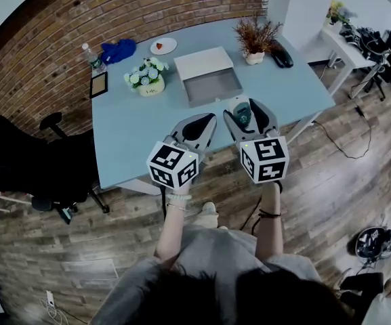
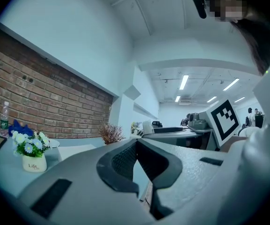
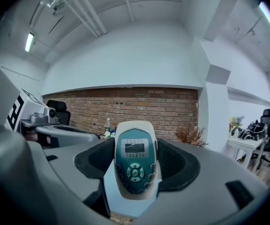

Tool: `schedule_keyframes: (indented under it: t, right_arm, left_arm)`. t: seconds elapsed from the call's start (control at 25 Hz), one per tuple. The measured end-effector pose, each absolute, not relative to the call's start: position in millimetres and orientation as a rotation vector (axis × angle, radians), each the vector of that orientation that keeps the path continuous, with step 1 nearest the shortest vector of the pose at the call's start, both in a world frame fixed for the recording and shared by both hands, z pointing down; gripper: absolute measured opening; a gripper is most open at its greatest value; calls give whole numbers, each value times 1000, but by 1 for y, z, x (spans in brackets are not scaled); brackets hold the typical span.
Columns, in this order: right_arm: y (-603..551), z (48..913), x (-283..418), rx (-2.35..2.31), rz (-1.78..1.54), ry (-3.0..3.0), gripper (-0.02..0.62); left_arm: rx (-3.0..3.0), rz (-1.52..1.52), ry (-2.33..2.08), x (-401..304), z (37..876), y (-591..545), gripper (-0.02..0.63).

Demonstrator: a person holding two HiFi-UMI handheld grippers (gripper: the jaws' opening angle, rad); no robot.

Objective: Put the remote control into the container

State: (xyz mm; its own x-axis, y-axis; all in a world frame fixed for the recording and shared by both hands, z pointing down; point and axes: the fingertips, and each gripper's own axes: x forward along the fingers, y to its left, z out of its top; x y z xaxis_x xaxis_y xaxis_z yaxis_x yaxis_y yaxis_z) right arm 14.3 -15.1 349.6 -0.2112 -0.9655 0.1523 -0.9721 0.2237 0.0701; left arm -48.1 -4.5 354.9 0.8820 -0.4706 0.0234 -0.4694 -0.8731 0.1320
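white and teal plastic, the remote control (image 3: 135,159) stands upright between the pads of the right gripper (image 3: 135,168), its small screen and round button pad facing that gripper's camera; the jaws are pressed on its two long sides, so it is held off the table; in the head view the remote control (image 1: 241,113) shows only as a teal patch between the grey jaws of the right gripper (image 1: 248,118); the left gripper (image 2: 135,146) has its jaws brought together at the tips with nothing between them; the left gripper (image 1: 196,126) is just beside the right one, both showing over the near part of the light blue table (image 1: 131,131), each in one of the person's hands.

beyond them, toward the middle of the table, lies the container (image 1: 212,87), a shallow grey box, open, with its pale lid raised at the far side; nothing can be seen inside it; left of it stands a white pot of flowers (image 1: 146,78); further back are a small plate (image 1: 163,45), a blue cloth (image 1: 118,50) and a water bottle (image 1: 92,58); a dried plant (image 1: 255,39) stands at the far right corner; a brick wall (image 1: 114,12) runs behind the table; a black chair (image 1: 19,161) stands to the left on the wooden floor.
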Motion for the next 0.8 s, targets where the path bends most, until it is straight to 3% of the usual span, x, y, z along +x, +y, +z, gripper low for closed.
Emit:
schedule_keyframes:
  t: [0.8]
  right_arm:
    - [-72,376,15,1821,126,-2287,285]
  left_arm:
    - [2884,11,-695,-54,376,-66,3]
